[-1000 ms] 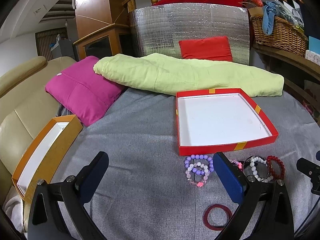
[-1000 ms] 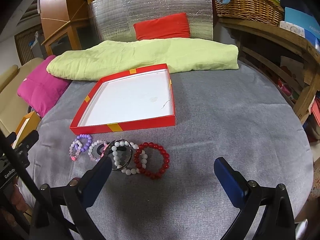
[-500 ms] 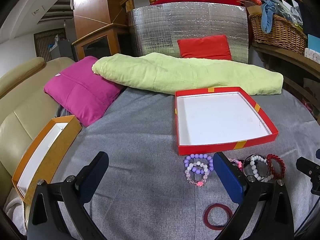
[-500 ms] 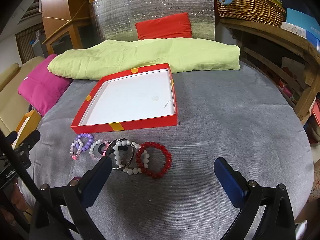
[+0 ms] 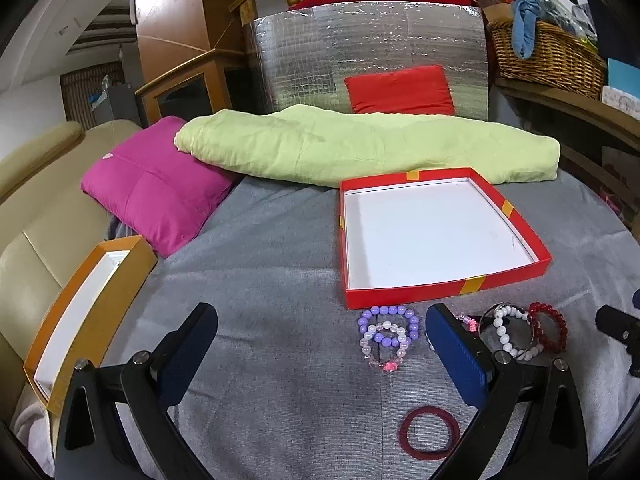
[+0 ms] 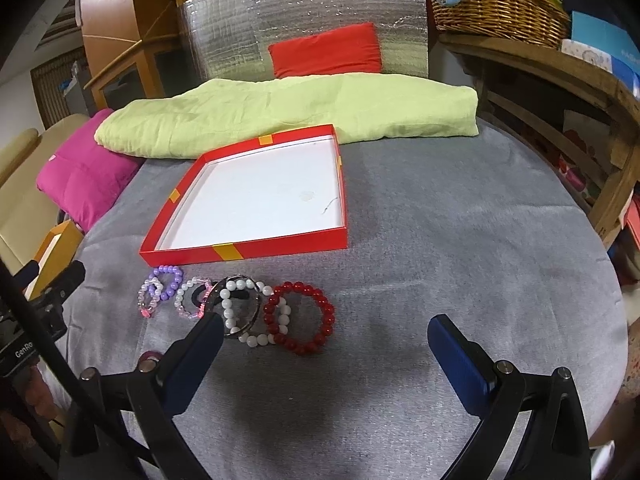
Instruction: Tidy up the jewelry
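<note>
A shallow red box [image 5: 404,296] [image 6: 280,246] with a white floor lies empty on the grey cloth. Just in front of it sits a row of bead bracelets: purple [image 5: 388,314] [image 6: 170,270], pale pink [image 5: 384,354] [image 6: 146,304], white [image 5: 506,344] [image 6: 252,338] and red [image 5: 554,328] [image 6: 316,344]. A dark red ring [image 5: 430,432] lies nearer to me. My left gripper [image 5: 320,338] is open, low over the cloth, left of the bracelets. My right gripper [image 6: 324,348] is open too, with the red bracelet between and ahead of its fingers.
An orange box [image 5: 86,312] leans at the left edge by a beige sofa [image 5: 36,216]. A magenta cushion [image 5: 156,196], a rolled green blanket [image 5: 360,148] and a silver padded panel [image 5: 368,56] stand behind the red box. A wooden shelf with a wicker basket [image 6: 496,4] is on the right.
Both grippers have drifted slightly toward the bracelets and the red box; both stay open. Nothing on the cloth has moved.
</note>
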`<state>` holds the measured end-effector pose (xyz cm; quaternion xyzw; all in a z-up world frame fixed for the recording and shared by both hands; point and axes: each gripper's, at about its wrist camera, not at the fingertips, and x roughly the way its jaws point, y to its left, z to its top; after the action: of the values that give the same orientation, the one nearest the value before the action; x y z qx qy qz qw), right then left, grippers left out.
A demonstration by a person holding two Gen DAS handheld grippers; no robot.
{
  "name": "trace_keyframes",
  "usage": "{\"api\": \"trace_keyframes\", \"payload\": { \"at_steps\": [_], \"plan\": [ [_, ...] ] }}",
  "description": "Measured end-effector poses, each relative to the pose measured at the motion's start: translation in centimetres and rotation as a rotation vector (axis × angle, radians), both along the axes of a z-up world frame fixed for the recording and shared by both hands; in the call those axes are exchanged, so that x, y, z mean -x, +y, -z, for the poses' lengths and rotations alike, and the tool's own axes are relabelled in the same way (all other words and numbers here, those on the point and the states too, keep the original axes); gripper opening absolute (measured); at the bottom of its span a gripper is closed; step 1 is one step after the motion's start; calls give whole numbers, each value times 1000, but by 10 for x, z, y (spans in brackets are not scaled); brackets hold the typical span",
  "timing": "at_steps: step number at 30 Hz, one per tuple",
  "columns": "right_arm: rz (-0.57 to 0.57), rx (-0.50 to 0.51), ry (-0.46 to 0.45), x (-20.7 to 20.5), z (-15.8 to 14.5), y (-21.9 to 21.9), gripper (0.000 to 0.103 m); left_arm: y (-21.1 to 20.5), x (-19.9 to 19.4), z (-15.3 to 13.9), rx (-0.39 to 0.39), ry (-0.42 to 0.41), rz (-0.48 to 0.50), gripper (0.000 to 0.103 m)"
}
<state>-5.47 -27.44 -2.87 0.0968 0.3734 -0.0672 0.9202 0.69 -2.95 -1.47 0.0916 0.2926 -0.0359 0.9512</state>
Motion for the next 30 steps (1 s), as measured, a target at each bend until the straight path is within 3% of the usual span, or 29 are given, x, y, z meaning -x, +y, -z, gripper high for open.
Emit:
{"api": "trace_keyframes", "payload": {
  "at_steps": [8,10,15,19,25,29,30],
  "plan": [
    [-7,-4,18,1,4,-13,94,-4,-1,3,0,17,11,103],
    [-22,-2,31,0,8,-16,91,-4,-2,7,28,57,42,103],
    [-72,-39,98,-7,26,-24,58,-5,-4,29,126,223,135,103],
    [-89,-92,123,-16,39,-22,49,-8,-3,43,140,304,164,103],
    [-90,-72,159,-40,48,-10,36,-6,4,55,151,346,189,95],
    [-75,-14,205,-56,61,-5,22,-7,12,59,145,351,218,95],
    [-76,16,200,-57,60,-2,13,-9,14,60,148,354,230,95]
  ]
}}
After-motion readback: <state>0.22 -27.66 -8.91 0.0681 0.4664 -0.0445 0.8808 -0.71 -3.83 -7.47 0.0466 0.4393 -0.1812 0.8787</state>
